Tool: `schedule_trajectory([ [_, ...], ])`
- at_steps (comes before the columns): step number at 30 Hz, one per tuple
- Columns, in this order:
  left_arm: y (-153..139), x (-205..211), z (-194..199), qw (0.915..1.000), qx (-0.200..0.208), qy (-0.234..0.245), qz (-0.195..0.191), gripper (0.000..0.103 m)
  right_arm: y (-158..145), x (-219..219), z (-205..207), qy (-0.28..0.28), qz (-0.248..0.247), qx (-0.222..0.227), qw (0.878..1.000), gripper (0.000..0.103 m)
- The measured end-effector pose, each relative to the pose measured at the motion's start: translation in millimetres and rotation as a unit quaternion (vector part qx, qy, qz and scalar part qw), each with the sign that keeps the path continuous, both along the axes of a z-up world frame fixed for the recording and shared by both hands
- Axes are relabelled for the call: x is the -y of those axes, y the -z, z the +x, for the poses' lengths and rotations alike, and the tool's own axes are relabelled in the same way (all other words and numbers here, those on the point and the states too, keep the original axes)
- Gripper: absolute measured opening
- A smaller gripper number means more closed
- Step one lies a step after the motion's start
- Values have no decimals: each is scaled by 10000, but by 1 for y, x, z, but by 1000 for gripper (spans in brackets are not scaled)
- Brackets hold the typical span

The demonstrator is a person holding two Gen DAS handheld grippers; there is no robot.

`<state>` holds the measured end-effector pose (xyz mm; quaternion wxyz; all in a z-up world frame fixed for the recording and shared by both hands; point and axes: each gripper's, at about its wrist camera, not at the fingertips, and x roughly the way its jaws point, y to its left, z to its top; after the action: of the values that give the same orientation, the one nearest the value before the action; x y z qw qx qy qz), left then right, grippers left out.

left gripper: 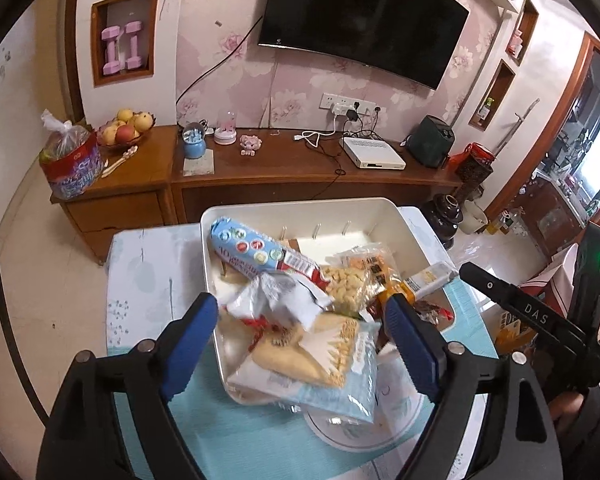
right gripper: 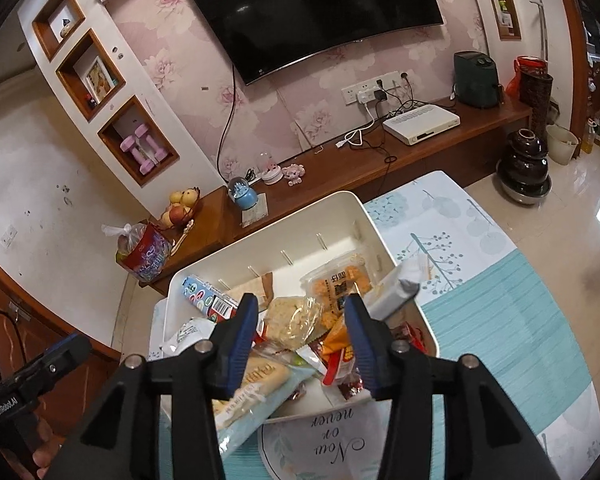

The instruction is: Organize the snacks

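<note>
A white bin (left gripper: 392,216) full of snacks sits on a low table (left gripper: 148,280) covered with a pale blue and white cloth, its far wall towards the wooden TV cabinet (left gripper: 284,168). The bin stands near the table's far edge, with bare cloth to either side.

The left gripper (left gripper: 300,336) tilts down towards the bin's near-left corner. Its blue fingers (left gripper: 192,344) stand wide apart and touch nothing; between them, lower down, lie a crumpled white wrapper (left gripper: 276,300) and a pale blue bag of biscuits (left gripper: 320,372) that hangs over the bin's near rim onto the table. A blue tube of sweets (left gripper: 252,250) leans along the bin's left side, and a clear bag of pale puffs (left gripper: 346,284) lies in the middle.

The right gripper (right gripper: 300,340) also points down at an angle, above the bin's near edge. Its jaws are partly spread and grip nothing; an orange packet (right gripper: 338,354) and the bag of puffs show in the gap beneath them. A clear pack of orange crackers (right gripper: 340,284) rests by the bin's far wall, and a grey-ended bar (right gripper: 400,292) leans over its right rim.

In the left view, part of a hand (left gripper: 568,404) shows at the right edge behind the right gripper's black body.
</note>
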<state>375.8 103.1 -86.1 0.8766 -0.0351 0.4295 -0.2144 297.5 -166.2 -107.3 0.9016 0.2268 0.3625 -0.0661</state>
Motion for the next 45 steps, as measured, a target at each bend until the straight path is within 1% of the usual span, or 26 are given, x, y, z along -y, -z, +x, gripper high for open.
schedule_trajectory([
  [2, 0, -2, -11, 10000, -59, -27, 13, 87, -1, 1, -7, -27, 31, -7, 10000, 46],
  [5, 4, -7, -31, 9998, -176, -114, 54, 87, 3, 2, -17, -118, 72, -108, 9998, 51],
  [7, 9, -11, -45, 9992, -278, -260, 127, 87, 10, 2, -28, -207, 119, -208, 9995, 59],
  [9, 12, -15, -61, 9977, -457, -451, 208, 87, 17, 3, -38, -311, 146, -348, 9988, 59],
  [12, 12, -18, -88, 9954, -608, -703, 249, 87, 29, 6, -61, -477, 120, -696, 9964, 59],
  [14, 11, -21, -108, 9927, -703, -945, 256, 87, 30, 10, -81, -462, 31, -785, 9958, 59],
  [16, 11, -23, -129, 9899, -823, -1141, 172, 88, 29, 15, -101, -532, -7, -890, 9946, 60],
  [17, 11, -23, -142, 9884, -885, -1226, 143, 88, 28, 18, -113, -576, -41, -949, 9938, 61],
  [18, 11, -23, -150, 9877, -905, -1268, 149, 88, 27, 20, -121, -616, -73, -984, 9932, 65],
  [19, 10, -21, -159, 9869, -921, -1312, 162, 88, 24, 23, -133, -687, -141, -1023, 9923, 73],
  [20, 8, -19, -169, 9863, -929, -1351, 158, 88, 21, 25, -143, -741, -217, -1044, 9915, 75],
  [23, 1, -11, -199, 9840, -1015, -1460, 86, 90, 8, 32, -176, -954, -506, -1058, 9885, 77],
  [24, -3, -8, -211, 9835, -1050, -1471, 19, 91, 4, 33, -186, -1040, -579, -1077, 9870, 79],
  [25, -7, -5, -218, 9835, -1063, -1463, -43, 94, 0, 35, -197, -1134, -652, -1109, 9852, 82],
  [27, -17, 2, -240, 9846, -989, -1435, -144, 99, -14, 37, -219, -1320, -814, -1156, 9811, 84],
  [29, -30, 12, -261, 9865, -813, -1415, -158, 102, -32, 38, -237, -1374, -804, -1103, 9811, 86],
  [32, -46, 26, -286, 9878, -616, -1429, -23, 102, -58, 35, -260, -1521, -873, -926, 9801, 90],
  [34, -56, 35, -301, 9887, -520, -1407, 18, 102, -78, 30, -277, -1655, -812, -799, 9796, 94],
  [37, -70, 50, -321, 9904, -345, -1331, 130, 102, -97, 22, -296, -1771, -730, -753, 9786, 97],
  [39, -77, 61, -332, 9913, -233, -1261, 292, 102, -105, 12, -308, -1970, -653, -770, 9752, 99],
  [41, -79, 70, -344, 9912, -161, -1260, 361, 102, -108, 2, -317, -2118, -617, -738, 9726, 99],
  [43, -75, 77, -353, 9904, -201, -1304, 419, 102, -108, -5, -326, -2032, -744, -682, 9739, 100],
  [45, -71, 82, -361, 9885, -247, -1372, 580, 102, -108, -8, -334, -1839, -940, -603, 9766, 100],
])
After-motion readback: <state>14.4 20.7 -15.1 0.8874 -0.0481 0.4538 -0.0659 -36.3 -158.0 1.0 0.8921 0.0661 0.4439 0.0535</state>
